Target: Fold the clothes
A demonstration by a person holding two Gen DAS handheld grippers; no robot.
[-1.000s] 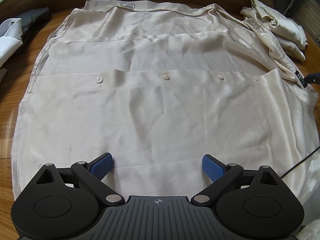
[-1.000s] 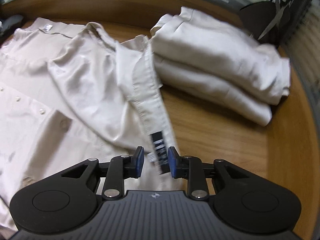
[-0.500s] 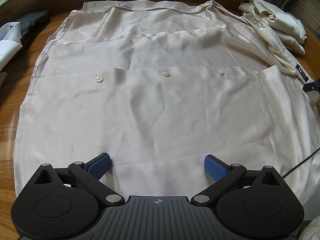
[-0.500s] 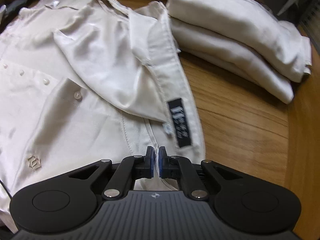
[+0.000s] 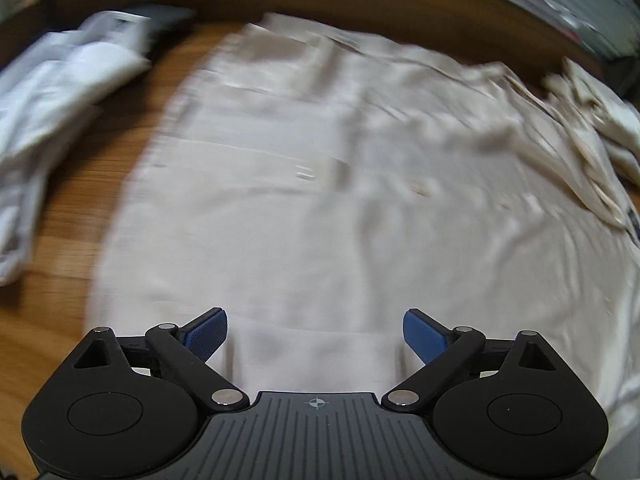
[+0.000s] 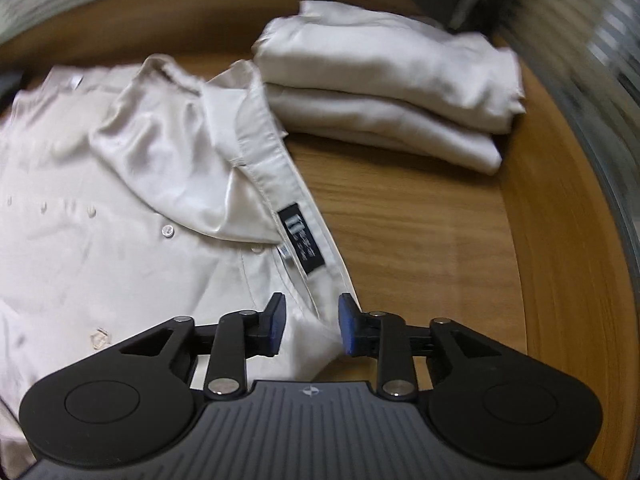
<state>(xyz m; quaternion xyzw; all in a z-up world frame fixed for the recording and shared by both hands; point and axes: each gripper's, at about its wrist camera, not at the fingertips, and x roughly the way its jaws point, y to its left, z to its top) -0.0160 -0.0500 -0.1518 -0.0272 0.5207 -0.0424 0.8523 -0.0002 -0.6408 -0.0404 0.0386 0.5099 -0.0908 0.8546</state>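
A cream satin shirt lies spread flat on the wooden table, buttons showing along its front. My left gripper hovers over the shirt's near edge, jaws wide and closing slightly, nothing between the pads; this view is blurred. In the right wrist view the shirt shows its collar band with a black label. My right gripper is at the collar's near end, jaws opening. Collar cloth lies between the blue pads but they do not press on it.
A stack of folded cream garments sits on the table just right of the collar, also seen far right. A rumpled white garment lies left of the shirt, with a dark item behind it.
The right gripper, shut at the collar's end half a second ago, has opened. The left view has swung left, bringing the white garment further into view.
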